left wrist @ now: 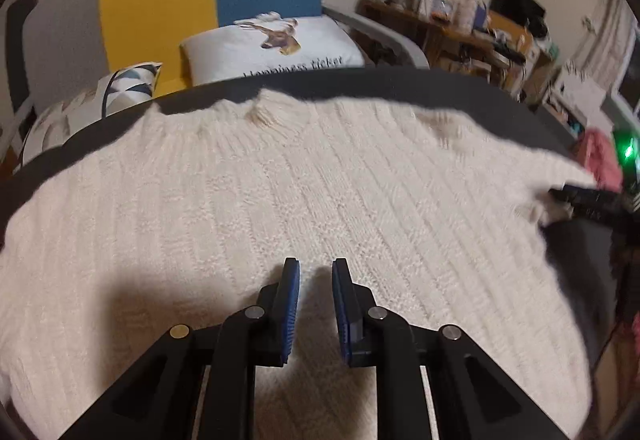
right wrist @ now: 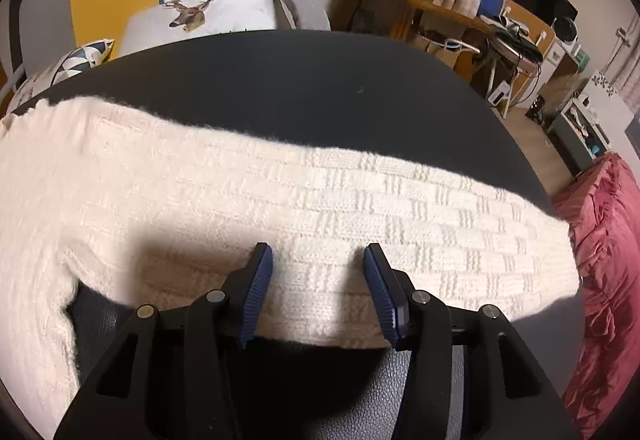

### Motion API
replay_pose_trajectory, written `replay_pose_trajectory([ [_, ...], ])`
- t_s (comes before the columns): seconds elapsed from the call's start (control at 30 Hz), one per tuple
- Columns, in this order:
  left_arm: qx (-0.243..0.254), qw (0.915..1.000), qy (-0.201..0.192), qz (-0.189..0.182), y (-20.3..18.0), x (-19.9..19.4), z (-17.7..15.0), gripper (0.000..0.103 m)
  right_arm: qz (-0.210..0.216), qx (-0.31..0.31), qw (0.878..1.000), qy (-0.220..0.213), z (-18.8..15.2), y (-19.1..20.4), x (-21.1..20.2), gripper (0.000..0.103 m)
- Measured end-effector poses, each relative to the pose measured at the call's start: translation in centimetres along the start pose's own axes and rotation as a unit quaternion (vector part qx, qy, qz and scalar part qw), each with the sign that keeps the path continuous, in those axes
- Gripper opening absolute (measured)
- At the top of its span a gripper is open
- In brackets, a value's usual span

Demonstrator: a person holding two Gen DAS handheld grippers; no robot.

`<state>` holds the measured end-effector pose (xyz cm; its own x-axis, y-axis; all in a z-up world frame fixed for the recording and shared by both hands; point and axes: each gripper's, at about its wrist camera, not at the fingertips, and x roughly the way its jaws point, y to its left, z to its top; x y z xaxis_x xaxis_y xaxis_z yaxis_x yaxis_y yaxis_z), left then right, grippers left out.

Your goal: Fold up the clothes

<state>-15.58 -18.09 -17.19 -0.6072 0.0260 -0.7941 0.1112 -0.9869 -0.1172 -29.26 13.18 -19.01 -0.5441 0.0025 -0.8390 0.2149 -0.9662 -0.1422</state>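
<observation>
One cream knitted sweater lies spread flat on the dark worktop, its body filling the left wrist view and one sleeve stretching across the right wrist view. Beyond the sweater's far edge a bare band of worktop runs to the rim, wide in the right wrist view and narrow in the left. The sleeve's near edge leaves a bare patch of worktop just under the right gripper.

The left gripper hangs over the sweater's body with its two blue pads a narrow gap apart and nothing between them. The right gripper's jaws stand moderately wide, straddling the sleeve's near edge; the pads do not press the knit.

A red cloth lies at the sleeve's cuff end, past the worktop's right edge. Behind the worktop sit two cushions: one with a deer print and one with a triangle pattern.
</observation>
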Motion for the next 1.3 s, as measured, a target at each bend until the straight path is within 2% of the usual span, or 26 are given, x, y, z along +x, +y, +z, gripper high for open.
replay_pose_trajectory([
  [0.1, -0.006, 0.9995, -0.029, 0.008, 0.9, -2.6, -0.3, 0.016, -0.005, -0.005, 1.0, 0.002, 0.5, 0.7, -0.5, 0.051],
  [0.2, -0.008, 0.9991, -0.032, 0.027, 2.2, -3.7, -1.2, 0.016, 0.008, -0.025, 0.999, -0.024, 1.0, 2.4, -2.1, 0.051],
  [0.3, -0.018, 0.9985, -0.014, 0.05, 3.9, -3.5, -2.5, 0.016, 0.028, -0.041, 0.998, -0.039, 1.7, 4.0, -2.6, 0.051],
  [0.4, -0.032, 0.9971, 0.017, 0.067, 5.9, -2.4, -4.0, 0.018, 0.049, -0.053, 0.997, -0.032, 1.8, 5.9, -2.1, 0.051],
  [0.47, -0.037, 0.9977, 0.003, 0.057, 6.6, -2.7, -4.4, 0.019, 0.062, -0.047, 0.997, -0.012, 1.8, 6.5, -1.2, 0.051],
  [0.63, -0.065, 0.9967, -0.008, 0.048, 7.0, -4.6, -4.8, 0.019, 0.082, -0.004, 0.996, 0.023, 1.8, 4.8, -0.4, 0.057],
  [0.77, -0.07, 0.9965, -0.039, 0.025, 6.7, -8.0, -7.1, 0.019, 0.123, 0.024, 0.992, 0.005, 1.4, 3.5, -3.4, 0.057],
  [0.93, -0.059, 0.9972, -0.034, 0.03, 6.2, -9.3, -10.3, 0.019, 0.174, -0.05, 0.983, -0.022, -1.3, 8.6, -7.2, 0.057],
  [1.07, -0.061, 0.9974, -0.015, 0.036, 7.0, -8.8, -11.9, 0.019, 0.162, -0.108, 0.981, -0.011, -3.6, 13.3, -5.9, 0.057],
  [1.13, -0.065, 0.9973, -0.02, 0.028, 7.4, -9.1, -12.1, 0.019, 0.152, -0.108, 0.983, -0.006, -4.7, 13.7, -4.9, 0.057],
  [1.23, -0.086, 0.9954, -0.036, 0.023, 7.8, -10.9, -12.2, 0.019, 0.144, -0.063, 0.987, 0.021, -4.2, 12.5, -5.0, 0.058],
  [1.3, -0.09, 0.9939, -0.06, 0.022, 7.8, -12.7, -12.8, 0.019, 0.152, -0.081, 0.985, -0.005, -4.5, 12.8, -7.5, 0.058],
])
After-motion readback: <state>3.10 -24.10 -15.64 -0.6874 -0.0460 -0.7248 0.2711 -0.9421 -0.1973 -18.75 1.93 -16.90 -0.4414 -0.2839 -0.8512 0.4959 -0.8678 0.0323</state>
